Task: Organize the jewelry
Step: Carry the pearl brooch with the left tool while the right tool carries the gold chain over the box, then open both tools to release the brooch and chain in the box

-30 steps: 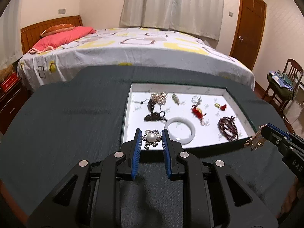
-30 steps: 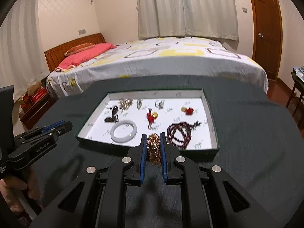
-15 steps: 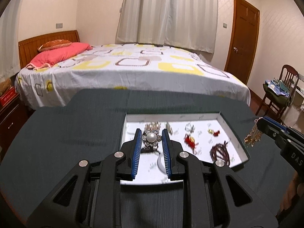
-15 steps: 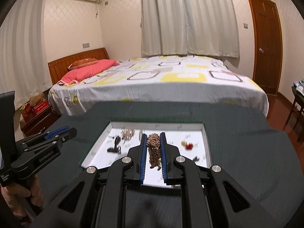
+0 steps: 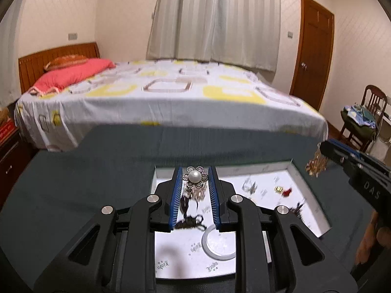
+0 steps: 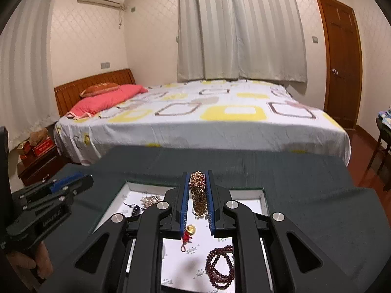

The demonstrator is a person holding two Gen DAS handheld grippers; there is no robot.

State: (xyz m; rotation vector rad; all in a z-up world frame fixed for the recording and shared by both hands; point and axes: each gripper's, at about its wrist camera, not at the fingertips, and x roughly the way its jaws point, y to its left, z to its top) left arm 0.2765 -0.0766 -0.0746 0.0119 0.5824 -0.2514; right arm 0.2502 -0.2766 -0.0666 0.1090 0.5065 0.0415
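Note:
My left gripper [image 5: 194,178] is shut on a silver flower brooch with a pearl [image 5: 194,177] and holds it above the white-lined jewelry tray [image 5: 303,183]. My right gripper [image 6: 198,185] is shut on a bunched gold chain [image 6: 199,195] over the same tray [image 6: 246,195]. In the tray lie a white bangle [image 5: 217,243], a dark tangled piece [image 5: 189,221], a red-and-gold charm [image 6: 188,233] and a dark red bead bracelet [image 6: 220,266]. The right gripper with the gold chain [image 5: 315,164] shows at the right of the left wrist view; the left gripper [image 6: 70,183] shows at the left of the right wrist view.
The tray sits on a table under a dark green cloth [image 5: 73,183]. Behind it stands a bed [image 5: 171,97] with a pink pillow. A chair [image 5: 366,117] with clothes and a wooden door [image 5: 312,48] are at the right. A nightstand [image 6: 39,163] is at the left.
Both grippers have moved forward over the tray and lifted, each still holding its piece. The tray now lies beneath the fingers instead of ahead of them.

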